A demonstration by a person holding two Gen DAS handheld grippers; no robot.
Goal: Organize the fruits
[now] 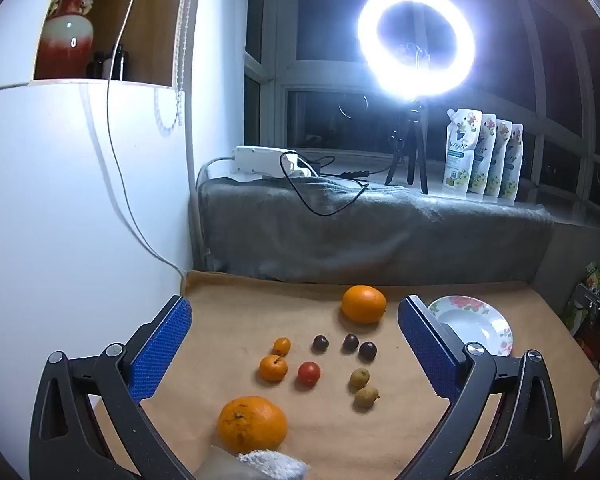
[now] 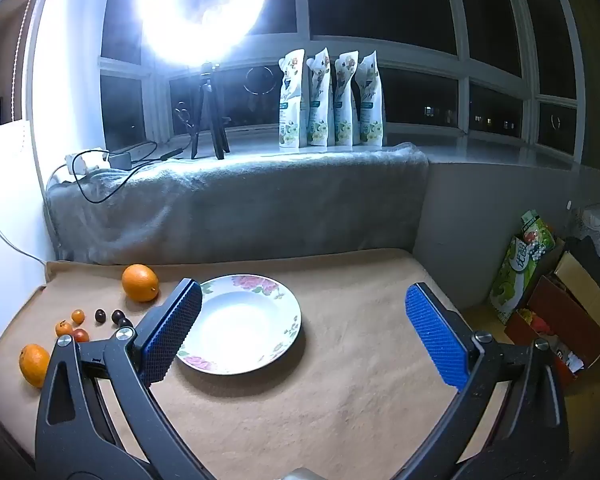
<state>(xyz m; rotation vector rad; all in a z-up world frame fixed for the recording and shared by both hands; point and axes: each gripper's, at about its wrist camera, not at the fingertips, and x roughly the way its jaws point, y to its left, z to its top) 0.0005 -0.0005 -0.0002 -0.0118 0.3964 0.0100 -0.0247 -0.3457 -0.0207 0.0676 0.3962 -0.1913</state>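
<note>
Fruit on a tan cloth [image 1: 228, 320], catalogued from two wrist views.

Left wrist view, we list: one large orange [image 1: 363, 303] at the far side; a second large orange [image 1: 252, 424] nearest the camera; two small orange fruits [image 1: 273, 367], touching each other; one small red fruit [image 1: 309, 373] just beside them; three dark round fruits [image 1: 351, 343] in a loose row; two small greenish-brown fruits [image 1: 362, 387], one just behind the other. All lie loose on the cloth, none on the plate [image 1: 496, 320], which stands at the right and is partly hidden by a finger. The left gripper [image 1: 296, 348] hovers over the group with its jaws spread wide and nothing between the pads.

Right wrist view, we list: the floral-rimmed plate [image 2: 284, 300], seen almost whole and holding nothing, with the fruit pushed to the left edge. The greenish-brown pair does not appear here; we cannot tell more than that a gripper arm covers that spot. The right gripper [image 2: 304, 332] is likewise spread wide and grips nothing; its left finger overlaps the plate's rim in the picture.

Shown only from the left: a red and white vase [image 1: 70, 20] in a wall niche. Shown only from the right: cartons and a green juice box [image 2: 524, 264] beside the table.

Common to both: a ring light [image 1: 416, 40] on a tripod, four pouches [image 1: 484, 156] on the sill, a grey blanket [image 1: 380, 232].
</note>
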